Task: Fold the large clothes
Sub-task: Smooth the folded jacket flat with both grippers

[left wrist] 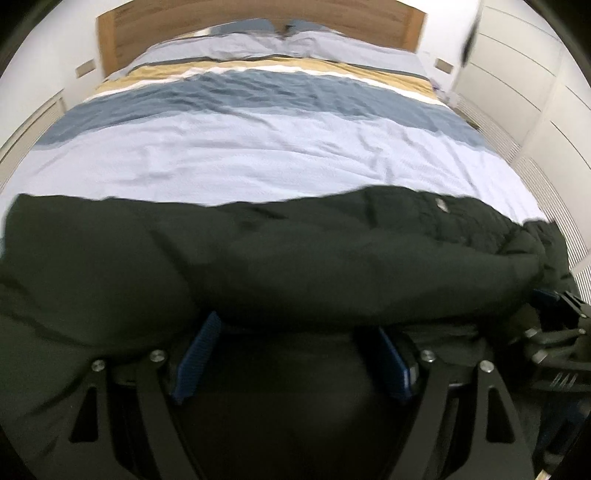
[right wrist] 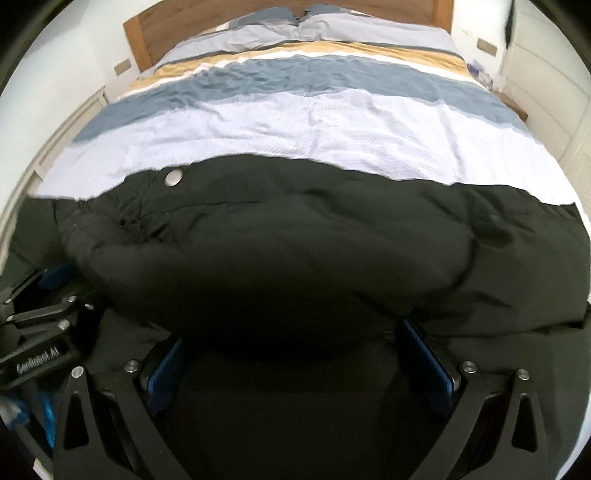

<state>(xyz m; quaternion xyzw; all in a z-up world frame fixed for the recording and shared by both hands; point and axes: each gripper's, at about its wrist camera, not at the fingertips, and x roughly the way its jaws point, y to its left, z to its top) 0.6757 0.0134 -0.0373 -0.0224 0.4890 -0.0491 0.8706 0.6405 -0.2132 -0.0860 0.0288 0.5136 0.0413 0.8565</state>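
Wooden headboard (left wrist: 255, 22) at the far end, striped duvet (left wrist: 258, 147) below it, white wardrobe doors (left wrist: 524, 85) to its right, pale daylight

The dark padded jacket (left wrist: 295, 258) bulks across the bed's (left wrist: 258, 162) near edge — beyond it the striped duvet (right wrist: 295, 110) lies open up to the pillows (right wrist: 258, 33); wardrobe (left wrist: 517, 92) seemingly close alongside.

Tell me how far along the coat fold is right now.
Done: the dark coat lies across the near end of the bed, a thick roll of it doubled over in front of both cameras. In hand: the left gripper and right gripper sit side by side, fingers spread around that roll, tips hidden beneath it. Left: further folds; it still spans the bed.
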